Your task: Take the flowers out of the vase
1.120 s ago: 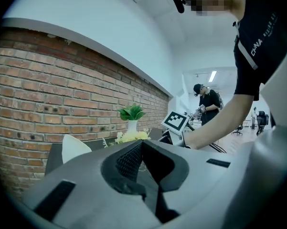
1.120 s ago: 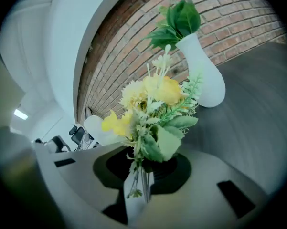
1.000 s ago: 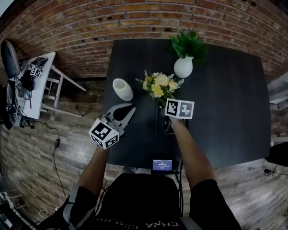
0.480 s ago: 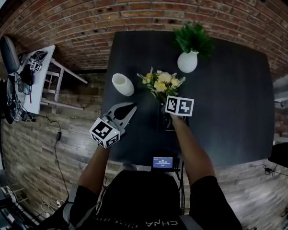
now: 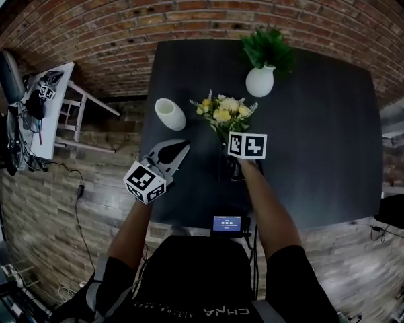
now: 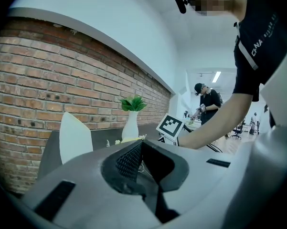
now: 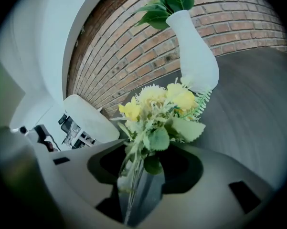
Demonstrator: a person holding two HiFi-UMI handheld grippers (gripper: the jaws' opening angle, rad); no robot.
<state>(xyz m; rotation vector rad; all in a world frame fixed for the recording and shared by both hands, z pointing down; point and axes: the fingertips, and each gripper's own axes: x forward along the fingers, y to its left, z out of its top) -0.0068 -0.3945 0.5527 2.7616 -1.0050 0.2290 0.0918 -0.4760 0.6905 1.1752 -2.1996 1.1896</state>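
A bunch of yellow flowers [image 5: 223,112] lies out on the dark table [image 5: 322,153], its stems running back into my right gripper [image 5: 230,155]. In the right gripper view the flowers [image 7: 157,113] fill the middle. Their thin stems [image 7: 130,175] sit in the gap of the right gripper [image 7: 141,194], whose jaws are opening with room on both sides of the stems. The empty white vase [image 5: 169,113] stands to the left of the bunch and also shows in the left gripper view [image 6: 74,137]. My left gripper [image 5: 180,147] hovers near it, shut on nothing [image 6: 142,144].
A second white vase with a green plant [image 5: 260,81] stands behind the flowers, near the brick wall [image 5: 188,12]. A small screen device [image 5: 226,225] sits at the table's near edge. A white side table with a chair [image 5: 47,113] is off to the left.
My right gripper and the bunch have sunk slightly toward the table. The left gripper has stayed where it was.
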